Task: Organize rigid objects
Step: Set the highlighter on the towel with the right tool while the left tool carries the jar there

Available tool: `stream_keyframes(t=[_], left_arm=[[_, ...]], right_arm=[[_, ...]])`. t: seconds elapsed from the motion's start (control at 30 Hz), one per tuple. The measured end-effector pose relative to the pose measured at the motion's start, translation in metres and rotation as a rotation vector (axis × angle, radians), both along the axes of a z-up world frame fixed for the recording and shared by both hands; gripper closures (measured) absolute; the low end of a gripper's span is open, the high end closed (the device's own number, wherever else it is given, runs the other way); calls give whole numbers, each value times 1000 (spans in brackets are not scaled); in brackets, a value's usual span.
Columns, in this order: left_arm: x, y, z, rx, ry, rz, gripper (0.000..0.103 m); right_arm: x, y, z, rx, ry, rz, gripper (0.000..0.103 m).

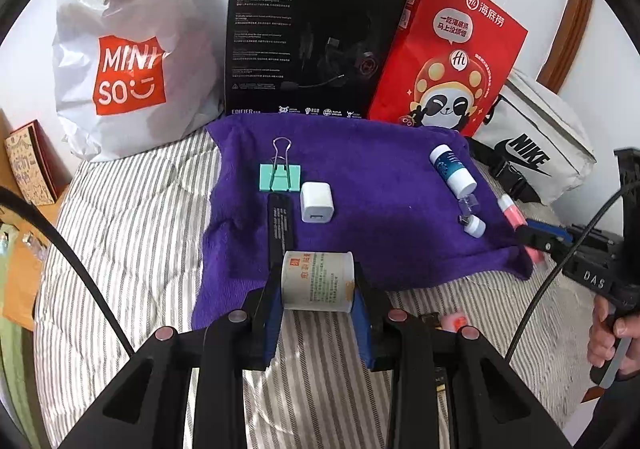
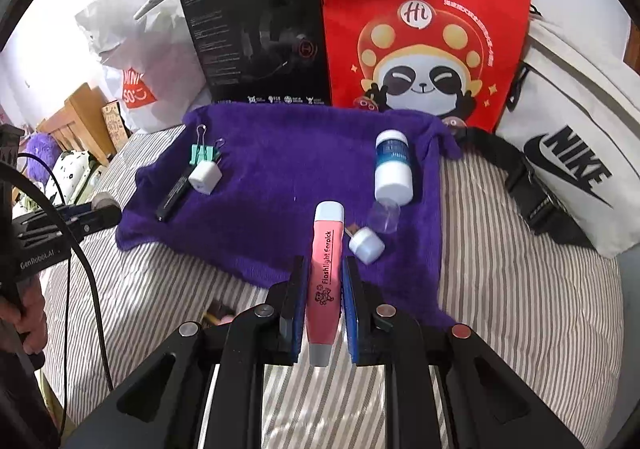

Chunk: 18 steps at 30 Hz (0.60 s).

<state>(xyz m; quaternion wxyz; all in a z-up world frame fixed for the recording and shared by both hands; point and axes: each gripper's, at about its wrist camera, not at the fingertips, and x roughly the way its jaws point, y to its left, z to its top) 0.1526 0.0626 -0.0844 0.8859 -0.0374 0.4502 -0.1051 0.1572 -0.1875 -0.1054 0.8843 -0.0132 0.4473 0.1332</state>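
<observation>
Fuzzy purple towel (image 1: 360, 169) (striped bedding (image 1: 132, 217))

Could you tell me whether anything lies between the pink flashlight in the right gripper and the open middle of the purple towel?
Nothing visible does. The right gripper holds the pink flashlight over the purple towel, near its front edge. The small white cap and clear cap lie just to its right, the white charger well left; the towel's middle is bare.

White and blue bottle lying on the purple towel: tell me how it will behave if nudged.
The white and blue bottle is cylindrical and lies on its side, so it will probably roll. The fuzzy purple towel should slow it. It looks like rigid plastic, likely light.
</observation>
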Motion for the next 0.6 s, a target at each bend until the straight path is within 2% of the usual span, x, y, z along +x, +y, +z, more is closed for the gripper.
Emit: stream_keyframes(t=[0.23, 0.4, 0.6], left_arm=[[20, 2, -4, 15, 16, 0, 74], [35, 3, -8, 1, 25, -1, 74], [49, 5, -14, -9, 38, 7, 74]], right_arm=[[25, 11, 3, -1, -29, 17, 86], [43, 21, 2, -36, -44, 19, 86], [68, 20, -7, 2, -20, -2, 86]])
